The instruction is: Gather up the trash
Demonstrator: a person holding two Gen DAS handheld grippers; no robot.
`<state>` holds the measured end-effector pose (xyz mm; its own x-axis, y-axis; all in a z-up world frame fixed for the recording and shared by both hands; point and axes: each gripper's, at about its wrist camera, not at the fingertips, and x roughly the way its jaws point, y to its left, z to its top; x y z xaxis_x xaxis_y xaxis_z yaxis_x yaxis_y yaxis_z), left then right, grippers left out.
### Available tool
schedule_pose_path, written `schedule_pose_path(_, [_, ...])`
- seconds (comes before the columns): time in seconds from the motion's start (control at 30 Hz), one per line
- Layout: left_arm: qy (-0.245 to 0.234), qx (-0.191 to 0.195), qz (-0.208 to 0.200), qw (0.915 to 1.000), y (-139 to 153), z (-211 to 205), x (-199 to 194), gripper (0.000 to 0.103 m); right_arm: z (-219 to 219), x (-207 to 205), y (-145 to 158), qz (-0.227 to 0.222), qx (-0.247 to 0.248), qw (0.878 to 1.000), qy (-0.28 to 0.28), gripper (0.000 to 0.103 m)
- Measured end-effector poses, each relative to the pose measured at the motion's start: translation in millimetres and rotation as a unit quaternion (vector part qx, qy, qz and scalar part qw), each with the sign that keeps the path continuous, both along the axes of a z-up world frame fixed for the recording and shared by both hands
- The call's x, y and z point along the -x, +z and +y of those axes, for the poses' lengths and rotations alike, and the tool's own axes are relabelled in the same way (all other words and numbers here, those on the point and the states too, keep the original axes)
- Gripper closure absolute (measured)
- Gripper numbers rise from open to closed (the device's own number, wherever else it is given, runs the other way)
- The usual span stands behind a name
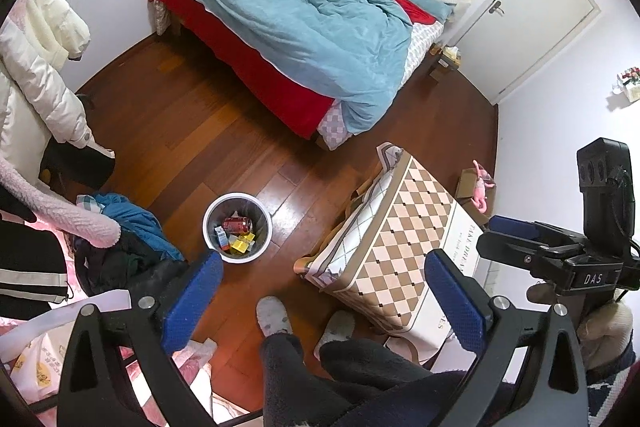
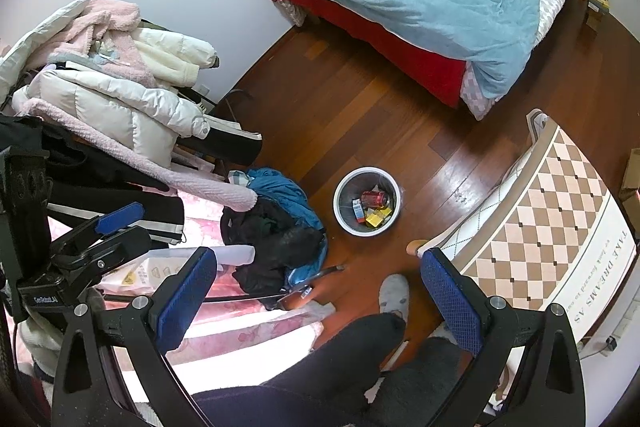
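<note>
Bedroom w/ a dark wood floor [image 1: 224, 147] is filling both views, and a white trash bin [image 1: 237, 227] is standing on it as the landmark. Inside the bin a red can [image 1: 237, 224] is lying on its side above some yellow and blue packets [image 1: 239, 245].

Left gripper [image 1: 324, 303] is hanging high over the floor, pointing down, its 2 blue-padded fingers [image 1: 192, 303] spreading wide w/ nothing between them; the bin is showing just beyond the left pad. Right gripper [image 2: 320, 301] is hovering in the same downward pose, jaws also gaping and empty, bin lying ahead between its pads in the right wrist view. Each gripper is showing at the edge of the other's view, so the 2 are hanging side by side.

Person's dark-trousered legs [image 1: 320, 379] and pale slippers [image 1: 272, 315] are standing on the near side of the bin. Beyond the bin a bed [image 1: 304, 39] w/ a blue duvet is sitting against the wall. Left of the bin a heap of clothes [image 2: 276, 223] is lying; right of it a checkered storage bag [image 1: 404, 239] is resting on the floor.
</note>
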<state>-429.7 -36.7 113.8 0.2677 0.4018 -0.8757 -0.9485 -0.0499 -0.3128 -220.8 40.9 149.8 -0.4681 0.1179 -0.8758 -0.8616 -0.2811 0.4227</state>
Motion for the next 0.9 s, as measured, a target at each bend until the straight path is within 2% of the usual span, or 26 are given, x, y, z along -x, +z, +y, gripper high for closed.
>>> schedule_pose_path(0.9, [-0.007, -0.003, -0.005, 1.0000, 8, 4, -5, 0.000, 2, 2, 11, 0.003, -0.006, 1.000, 0.005, 0.000])
